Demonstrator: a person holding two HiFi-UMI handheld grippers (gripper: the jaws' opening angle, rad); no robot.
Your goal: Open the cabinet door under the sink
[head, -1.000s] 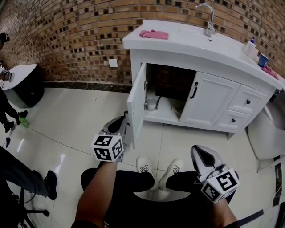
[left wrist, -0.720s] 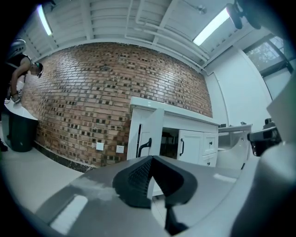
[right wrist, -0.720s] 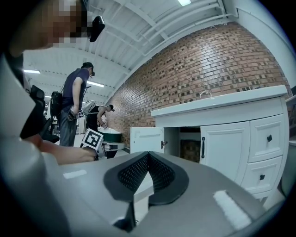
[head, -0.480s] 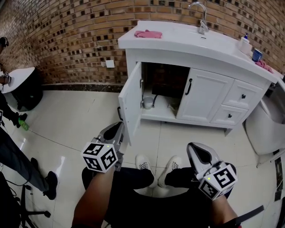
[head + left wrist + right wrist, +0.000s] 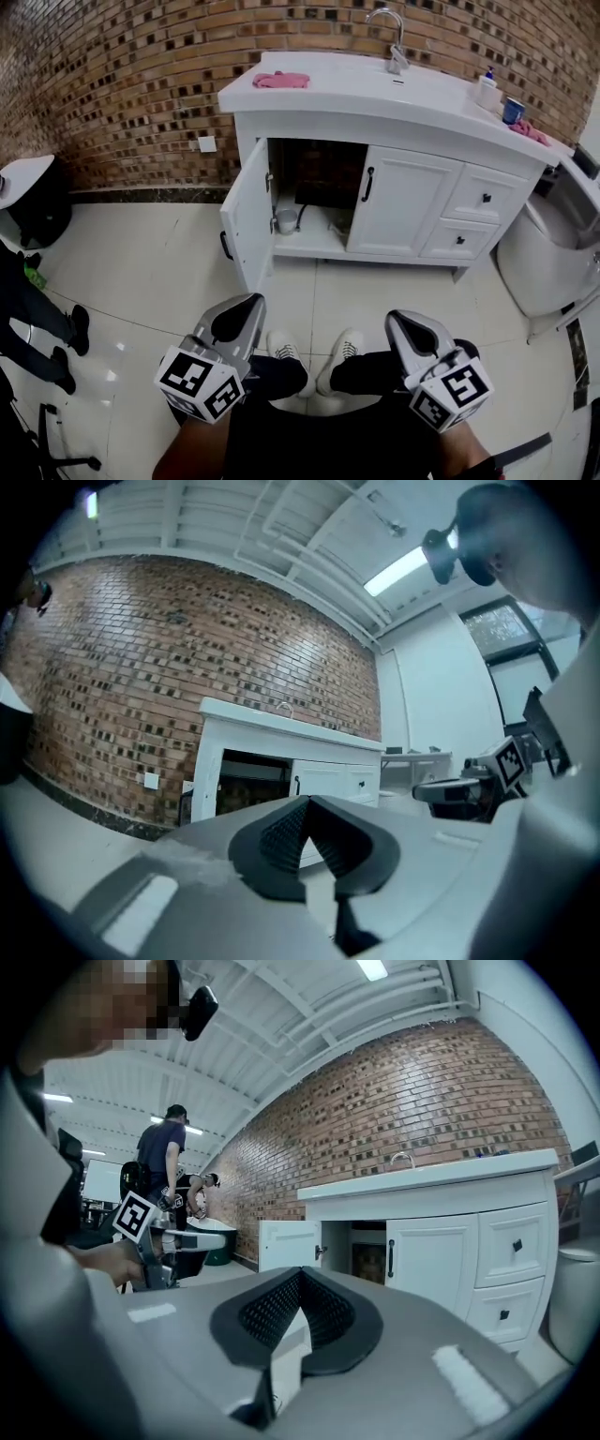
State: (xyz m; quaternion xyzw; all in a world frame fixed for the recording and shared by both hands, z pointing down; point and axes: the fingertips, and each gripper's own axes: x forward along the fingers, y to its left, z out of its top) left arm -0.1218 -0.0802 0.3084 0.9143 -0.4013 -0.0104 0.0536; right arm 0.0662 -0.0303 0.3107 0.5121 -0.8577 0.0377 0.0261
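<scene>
Pulling back from open cabinet door (image 5: 242, 214), left gripper (image 5: 247, 300) fingers clenched empty, right gripper (image 5: 402, 319) likewise.

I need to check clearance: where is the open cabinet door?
In the head view, the open cabinet door stands swung out at upper centre-left, left of the closed door, below a pink cloth.

Items (image 5: 287, 220) inside the cabinet (image 5: 403, 206) are too dark and small to tell.
</scene>
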